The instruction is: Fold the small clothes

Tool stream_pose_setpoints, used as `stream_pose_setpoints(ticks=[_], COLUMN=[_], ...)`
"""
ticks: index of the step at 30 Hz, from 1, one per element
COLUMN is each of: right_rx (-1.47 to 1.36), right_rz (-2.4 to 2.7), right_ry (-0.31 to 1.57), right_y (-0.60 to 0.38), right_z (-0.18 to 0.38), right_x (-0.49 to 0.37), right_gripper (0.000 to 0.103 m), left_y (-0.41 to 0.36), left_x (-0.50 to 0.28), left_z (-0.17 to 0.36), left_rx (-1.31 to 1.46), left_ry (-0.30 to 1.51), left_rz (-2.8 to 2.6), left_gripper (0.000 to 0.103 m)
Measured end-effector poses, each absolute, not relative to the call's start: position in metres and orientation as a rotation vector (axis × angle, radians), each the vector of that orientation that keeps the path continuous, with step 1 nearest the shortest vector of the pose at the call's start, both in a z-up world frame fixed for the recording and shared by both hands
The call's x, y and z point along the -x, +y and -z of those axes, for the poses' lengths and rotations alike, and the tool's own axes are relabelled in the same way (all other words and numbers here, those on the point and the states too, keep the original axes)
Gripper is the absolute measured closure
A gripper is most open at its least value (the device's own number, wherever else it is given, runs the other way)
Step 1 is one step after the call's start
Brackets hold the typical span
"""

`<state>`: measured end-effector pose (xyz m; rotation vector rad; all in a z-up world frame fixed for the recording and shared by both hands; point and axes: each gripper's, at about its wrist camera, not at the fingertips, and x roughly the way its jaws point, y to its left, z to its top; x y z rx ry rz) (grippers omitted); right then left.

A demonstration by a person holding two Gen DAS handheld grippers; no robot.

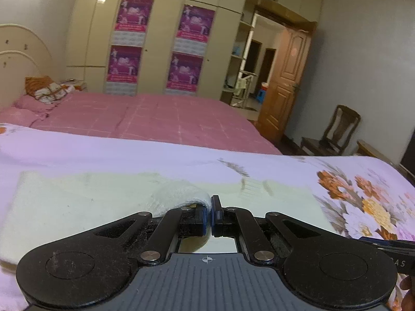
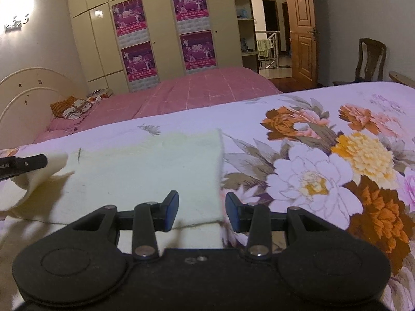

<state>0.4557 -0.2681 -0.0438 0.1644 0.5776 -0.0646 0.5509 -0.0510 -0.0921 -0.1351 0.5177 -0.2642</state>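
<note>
Cloth: pale yellow cloth (image 2: 145, 171) lies spread on the floral sheet (image 2: 311, 171) of the near bed, its left part lifted and curled over.
Left claw: left claw (image 1: 209, 213) is pinched tight on a rolled fold of the cloth – the fabric bulges out to the left of its pads.
Right claw: right claw (image 2: 202, 211) stands partly apart, over the cloth's right edge near the front corner; the pads press on nothing.
Left view only: cloth stretches away to the left as a long flat strip; tip of the right claw shows at the far right edge.
Right view only: left claw seen from the side at far left, holding up the curled end; cloth's straight right edge runs from the claw back toward the pink bed (image 2: 207, 88).
Edges: far edge of the cloth lies short of the sheet's far border.
Open room: bare floral sheet spreads wide to the right of the cloth; chair (image 2: 371, 59) and door (image 2: 303, 39) stand well apart.
</note>
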Motion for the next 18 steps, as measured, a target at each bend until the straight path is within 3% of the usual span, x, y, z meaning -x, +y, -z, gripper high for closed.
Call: stream_pose_setpoints(ticks=[13,15,17,18], right_rx=[-0.199,-0.202,-0.204,-0.204], right_rz=[0.124,0.131,0.137,0.138], right_ry=[0.575,0.574,0.574,0.575], right_y=[-0.298,-0.302,-0.305,-0.306], right_z=[0.048,0.048,0.048,0.048], right_x=[-0.440,-0.439,-0.437,-0.437], right_gripper=[0.061,0.061,0.060,0.060], left_y=[-0.133,-0.144,-0.152,-0.154], left_x=[-0.542,-0.536,-0.526,-0.518], left_z=[0.121,0.121,0.122,0.121], left_rx=[-0.119,-0.152,-0.143,-0.124], left_ry=[0.592,0.605,0.595,0.570], left_rz=[0.378,0.409,0.494,0.541], left_gripper=[0.099,0.094,0.022,0.016])
